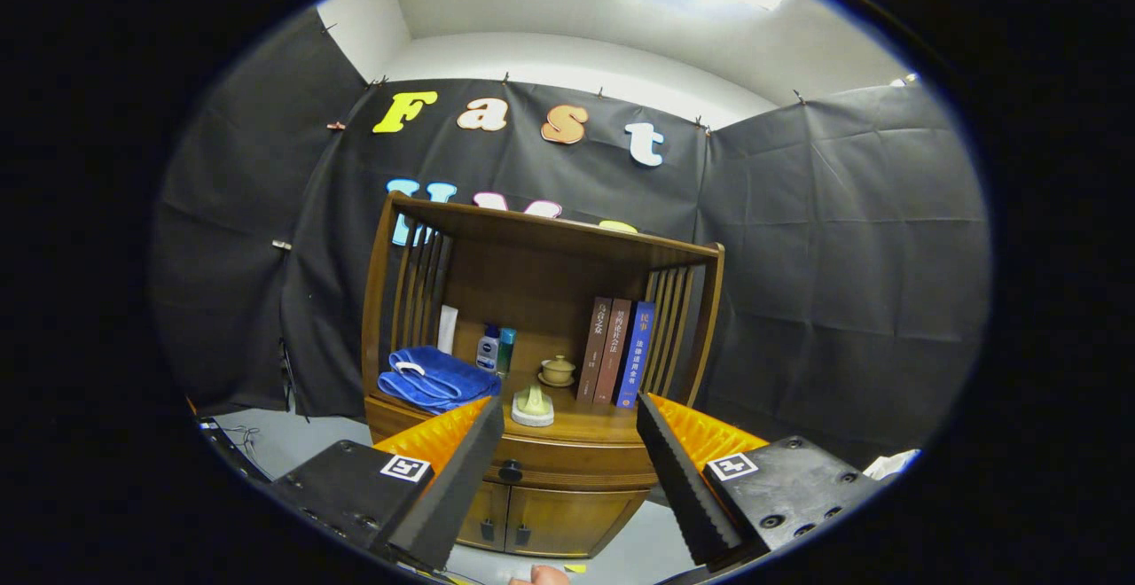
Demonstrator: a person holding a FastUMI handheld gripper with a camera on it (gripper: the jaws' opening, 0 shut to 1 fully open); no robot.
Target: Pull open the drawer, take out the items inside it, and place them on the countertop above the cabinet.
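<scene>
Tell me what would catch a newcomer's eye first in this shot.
The wooden cabinet stands out against the dark booth wall, straight ahead beyond the gripper, whose fingers are spread wide and hold nothing. On its countertop a folded blue towel lies at one side and three upright books stand at the other. The drawer below, with its dark knob, is shut.

My gripper (567, 408) hung with its fingers spread wide, holding nothing, before the wooden cabinet (541, 479). On its countertop (585, 428) lay a folded blue towel (436, 378), bottles (493, 347) behind it, a lidded cup on a saucer (558, 370), a small green-and-white piece (533, 404), and three upright books (615, 350)
</scene>
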